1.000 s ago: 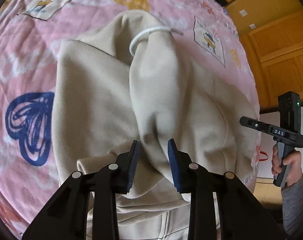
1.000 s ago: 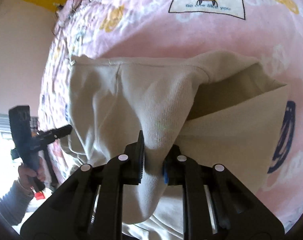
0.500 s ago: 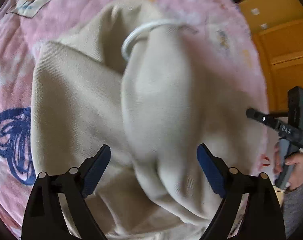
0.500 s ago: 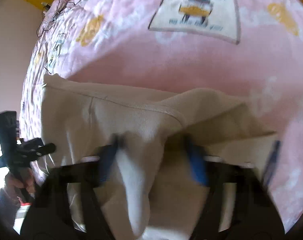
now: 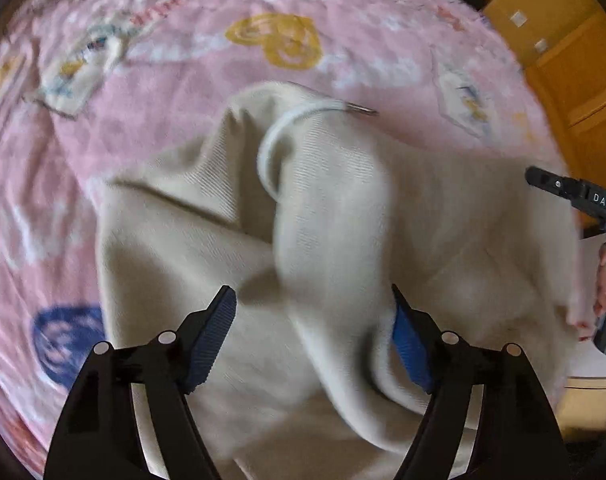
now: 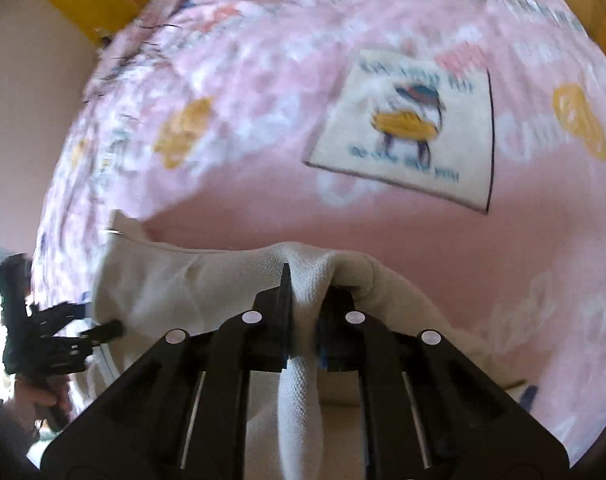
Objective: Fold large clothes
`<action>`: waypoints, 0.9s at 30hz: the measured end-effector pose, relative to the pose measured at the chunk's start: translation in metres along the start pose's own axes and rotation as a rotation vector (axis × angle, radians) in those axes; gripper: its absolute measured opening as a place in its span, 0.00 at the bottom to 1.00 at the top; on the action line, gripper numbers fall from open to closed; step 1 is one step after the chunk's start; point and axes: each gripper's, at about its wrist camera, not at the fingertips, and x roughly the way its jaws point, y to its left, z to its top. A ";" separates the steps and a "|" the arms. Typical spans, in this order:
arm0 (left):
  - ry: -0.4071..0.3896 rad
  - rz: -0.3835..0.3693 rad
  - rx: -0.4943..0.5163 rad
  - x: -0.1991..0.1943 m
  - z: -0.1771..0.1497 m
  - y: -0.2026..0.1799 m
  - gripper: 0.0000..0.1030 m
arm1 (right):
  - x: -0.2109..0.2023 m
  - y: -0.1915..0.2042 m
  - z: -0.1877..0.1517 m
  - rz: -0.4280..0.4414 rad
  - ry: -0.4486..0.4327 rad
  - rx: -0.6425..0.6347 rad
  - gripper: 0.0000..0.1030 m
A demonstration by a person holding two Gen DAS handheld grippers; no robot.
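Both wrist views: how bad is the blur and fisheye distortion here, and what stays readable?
Left wrist view: motion smear over the beige garment and pink bedspread; the white drawstring stays readable. Right wrist view: heavier smear, the duck patch text unreadable, the pinched fold's weave crisp. Both bow strongly toward dark corners.

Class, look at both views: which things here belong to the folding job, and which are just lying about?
Part of the job:
- cream hoodie
- its white drawstring
- left gripper, closing, cloth between its fingers
- right gripper, closing on a pinch of hoodie

Just there:
- pink patterned bedspread
- orange wooden cupboard
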 end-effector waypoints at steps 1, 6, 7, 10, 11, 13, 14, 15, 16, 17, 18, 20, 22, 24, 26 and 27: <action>0.005 0.018 0.010 0.005 0.000 0.002 0.74 | 0.010 -0.006 -0.005 0.001 0.020 0.027 0.12; 0.021 0.059 0.025 0.008 0.004 0.007 0.75 | -0.017 -0.028 -0.036 0.079 -0.021 0.133 0.25; 0.015 0.061 0.022 0.002 0.004 0.008 0.75 | -0.029 -0.032 -0.044 0.084 -0.029 0.146 0.38; 0.009 0.014 -0.044 -0.025 -0.003 0.011 0.74 | -0.076 -0.037 -0.082 0.156 -0.065 0.183 0.60; 0.007 0.011 -0.048 -0.032 -0.008 0.009 0.74 | -0.085 -0.034 -0.099 0.176 -0.049 0.190 0.63; 0.030 -0.030 -0.056 -0.047 -0.026 -0.003 0.75 | -0.086 -0.027 -0.126 0.195 0.013 0.204 0.63; 0.051 -0.052 -0.073 -0.049 -0.036 -0.009 0.76 | -0.083 -0.025 -0.143 0.225 0.046 0.224 0.63; 0.070 -0.075 -0.096 -0.050 -0.046 -0.013 0.77 | -0.074 -0.020 -0.162 0.267 0.095 0.261 0.63; 0.090 -0.073 -0.121 -0.050 -0.058 -0.018 0.78 | -0.066 -0.016 -0.175 0.298 0.133 0.288 0.63; 0.116 -0.061 -0.150 -0.045 -0.072 -0.025 0.79 | -0.056 -0.010 -0.190 0.325 0.153 0.311 0.63; 0.127 -0.046 -0.162 -0.041 -0.080 -0.028 0.79 | -0.050 -0.006 -0.197 0.331 0.159 0.323 0.63; 0.151 -0.012 -0.204 -0.027 -0.096 -0.031 0.79 | -0.038 0.003 -0.205 0.382 0.150 0.359 0.63; 0.164 -0.017 -0.254 -0.010 -0.105 -0.031 0.79 | -0.031 0.009 -0.204 0.403 0.130 0.377 0.63; 0.160 0.000 -0.249 -0.001 -0.105 -0.033 0.79 | -0.024 0.017 -0.199 0.390 0.096 0.378 0.63; 0.155 0.005 -0.236 0.005 -0.101 -0.034 0.79 | -0.021 0.023 -0.195 0.349 0.078 0.358 0.33; 0.155 0.007 -0.234 0.008 -0.099 -0.034 0.80 | -0.018 0.026 -0.192 0.333 0.081 0.349 0.25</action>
